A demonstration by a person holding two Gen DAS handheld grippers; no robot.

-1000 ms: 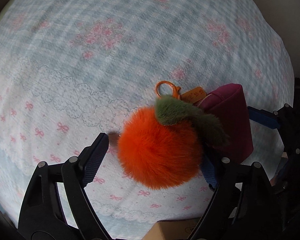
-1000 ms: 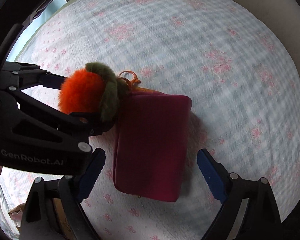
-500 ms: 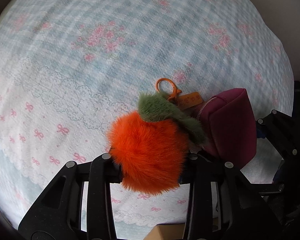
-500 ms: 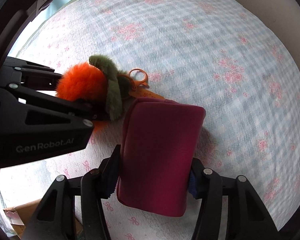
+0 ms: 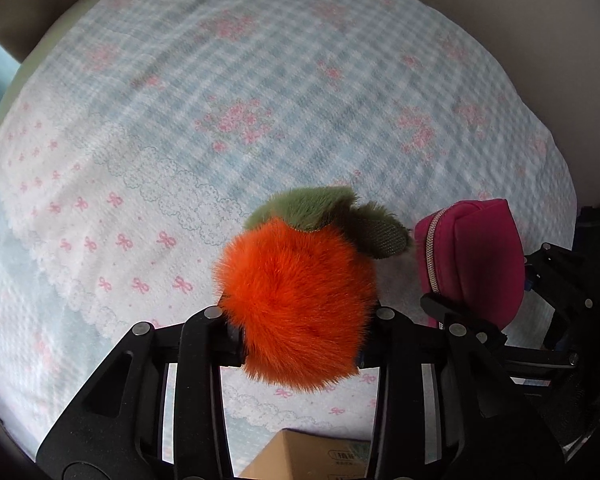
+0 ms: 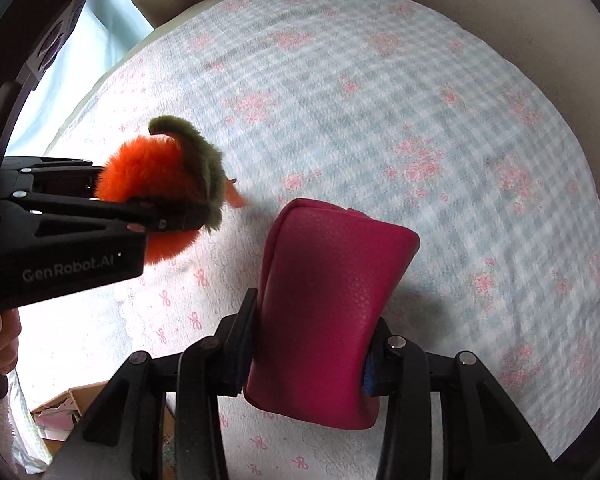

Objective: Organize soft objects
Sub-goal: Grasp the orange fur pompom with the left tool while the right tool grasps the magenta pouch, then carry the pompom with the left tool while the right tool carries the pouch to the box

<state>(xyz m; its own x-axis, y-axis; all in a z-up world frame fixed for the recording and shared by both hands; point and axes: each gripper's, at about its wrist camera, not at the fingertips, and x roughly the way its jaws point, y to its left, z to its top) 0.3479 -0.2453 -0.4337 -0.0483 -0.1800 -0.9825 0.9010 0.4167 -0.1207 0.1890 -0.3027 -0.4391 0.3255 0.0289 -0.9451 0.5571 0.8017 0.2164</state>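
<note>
Your left gripper is clamped on the fluffy orange pom-pom charm with the green felt leaf, and it's up off the blue-checked floral bedspread now: half a second ago it was only just pinched, a second ago your jaws stood wide around it. From the right wrist view the charm hangs in the air, its orange clasp dangling below the leaf. Over to your right gripper: same story, squeezed tight on the magenta zip pouch, which has tilted up clear of the cloth. Both soft things are lifted and apart from each other. I'd say the pick-up is done; what's left is carrying them off, perhaps to the cardboard box below.
</note>
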